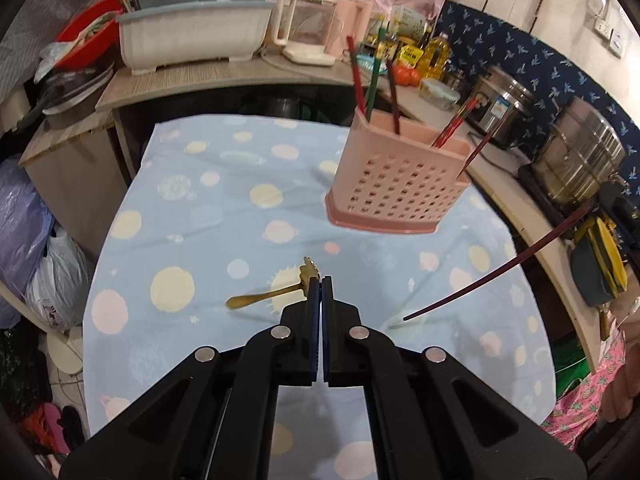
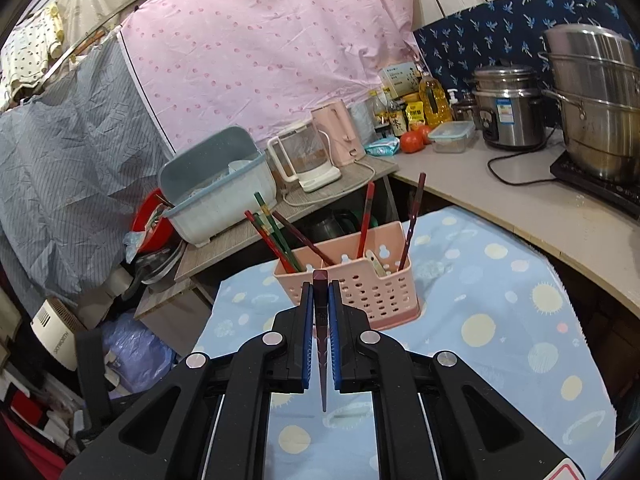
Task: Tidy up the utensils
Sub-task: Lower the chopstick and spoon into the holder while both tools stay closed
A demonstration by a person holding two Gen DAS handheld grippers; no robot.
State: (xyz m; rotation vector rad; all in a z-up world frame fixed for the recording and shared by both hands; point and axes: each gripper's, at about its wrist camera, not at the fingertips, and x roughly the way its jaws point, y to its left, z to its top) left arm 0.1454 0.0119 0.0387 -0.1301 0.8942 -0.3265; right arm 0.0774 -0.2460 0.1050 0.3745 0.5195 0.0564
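Observation:
A pink perforated utensil holder (image 1: 390, 184) stands on the blue dotted tablecloth (image 1: 208, 208) with several chopsticks upright in it; it also shows in the right wrist view (image 2: 360, 280). My left gripper (image 1: 321, 284) is shut on a gold fork (image 1: 264, 298), holding it near the prongs above the cloth, handle pointing left. My right gripper (image 2: 321, 292) is shut on a dark red chopstick (image 2: 322, 344), held lengthwise between the pads, just in front of the holder. That chopstick also shows in the left wrist view (image 1: 492, 276), slanting down to the cloth.
A counter (image 2: 520, 200) wraps behind and to the right with steel pots (image 2: 592, 112), a rice cooker (image 2: 508, 108), bottles, tomatoes and a kettle (image 2: 308, 160). A dish rack (image 1: 192, 36) stands at the back left. Bags lie on the floor at left (image 1: 44, 256).

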